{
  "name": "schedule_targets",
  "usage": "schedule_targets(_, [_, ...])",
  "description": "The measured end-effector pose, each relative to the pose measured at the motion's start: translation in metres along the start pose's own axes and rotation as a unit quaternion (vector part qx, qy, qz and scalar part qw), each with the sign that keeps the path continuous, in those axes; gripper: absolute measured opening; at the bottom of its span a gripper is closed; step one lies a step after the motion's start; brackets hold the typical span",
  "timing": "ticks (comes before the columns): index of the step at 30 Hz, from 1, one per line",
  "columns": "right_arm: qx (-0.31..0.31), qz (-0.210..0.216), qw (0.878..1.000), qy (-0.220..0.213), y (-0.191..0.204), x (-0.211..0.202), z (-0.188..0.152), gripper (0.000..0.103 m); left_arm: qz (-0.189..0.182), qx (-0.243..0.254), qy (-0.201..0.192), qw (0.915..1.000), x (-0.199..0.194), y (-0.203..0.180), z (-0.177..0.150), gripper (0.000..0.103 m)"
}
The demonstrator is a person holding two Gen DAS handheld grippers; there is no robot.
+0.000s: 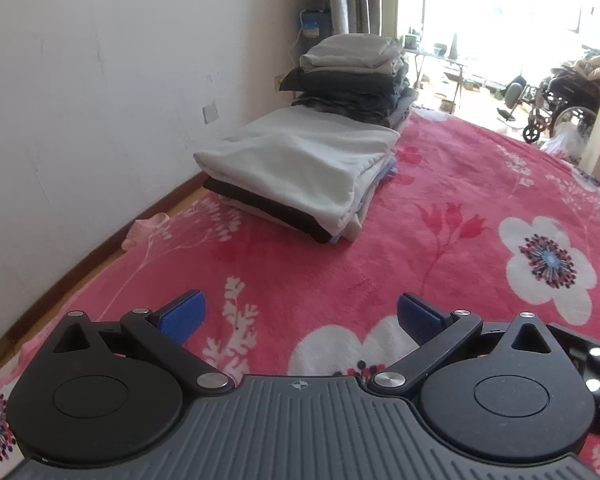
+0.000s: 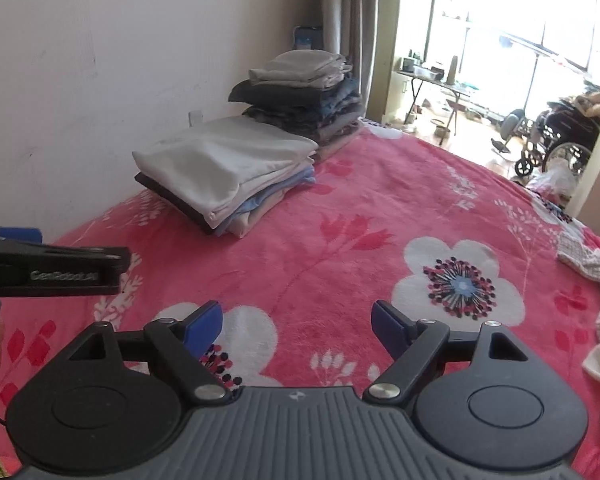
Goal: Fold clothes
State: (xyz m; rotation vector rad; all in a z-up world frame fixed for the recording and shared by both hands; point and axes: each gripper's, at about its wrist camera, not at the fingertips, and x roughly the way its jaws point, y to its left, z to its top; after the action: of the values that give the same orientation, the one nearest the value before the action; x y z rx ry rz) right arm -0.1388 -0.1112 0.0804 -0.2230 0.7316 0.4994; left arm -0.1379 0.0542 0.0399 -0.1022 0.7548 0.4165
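While both grippers (image 1: pixel 300 320) (image 2: pixel 298 326) gape empty, the folded clothes (image 1: pixel 296 168) lie well beyond them.

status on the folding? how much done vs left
Done: two folded stacks by the wall, a low light-topped stack and a taller dark stack. In hand: nothing; the left hand-held gripper and right hand-held gripper are both open and empty. Left: loose clothes at the blanket's right edge.
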Motion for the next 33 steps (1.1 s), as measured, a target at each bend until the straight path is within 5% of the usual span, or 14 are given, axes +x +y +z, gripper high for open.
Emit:
schedule_targets(22, [0.003, -0.013, 1.000, -0.011, 0.001, -0.012, -0.004, 0.087, 0.048, 0.025, -0.038, 0.9978, -0.011, -0.007, 0.000, 0.103])
schedule_targets(33, [0.005, -0.013, 1.000, -0.003, 0.002, -0.007, -0.004, 0.087, 0.056, 0.024, -0.027, 0.9978, -0.005, -0.006, 0.000, 0.103])
